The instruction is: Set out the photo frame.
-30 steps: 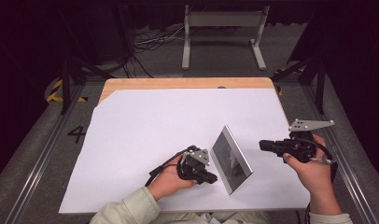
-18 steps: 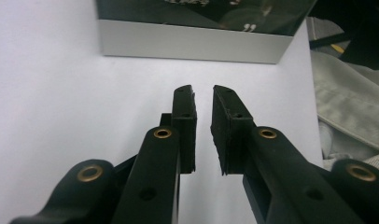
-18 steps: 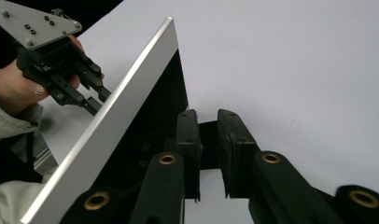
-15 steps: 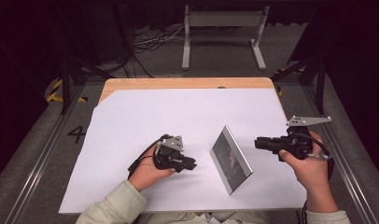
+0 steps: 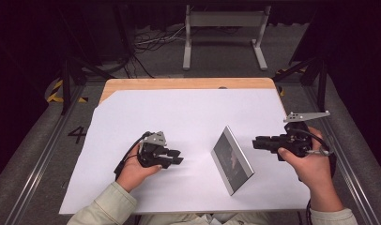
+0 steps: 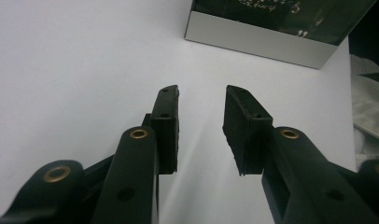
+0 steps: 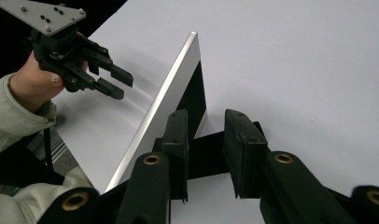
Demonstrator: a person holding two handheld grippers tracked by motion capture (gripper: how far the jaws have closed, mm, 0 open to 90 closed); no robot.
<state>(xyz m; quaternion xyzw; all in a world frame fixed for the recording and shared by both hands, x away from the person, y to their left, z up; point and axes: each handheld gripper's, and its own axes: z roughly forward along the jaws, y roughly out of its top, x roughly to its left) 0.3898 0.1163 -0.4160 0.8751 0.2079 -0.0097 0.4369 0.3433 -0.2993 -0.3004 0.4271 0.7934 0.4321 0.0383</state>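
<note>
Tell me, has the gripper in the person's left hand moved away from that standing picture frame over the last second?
Yes. The left gripper has slid leftward across the white table, away from the picture frame, which stands where it was. Its jaws have just been opening, nothing between them.

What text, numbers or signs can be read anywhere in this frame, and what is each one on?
"4": dark numeral on the grey floor left of the table, seen in the high view.
Pale lettering on the dark glass of the picture frame, in the left gripper view: too small and blurred to read.
Yellow-and-black hazard stripes on the floor at far left: a marking, no words.
Nothing else is legible.
</note>
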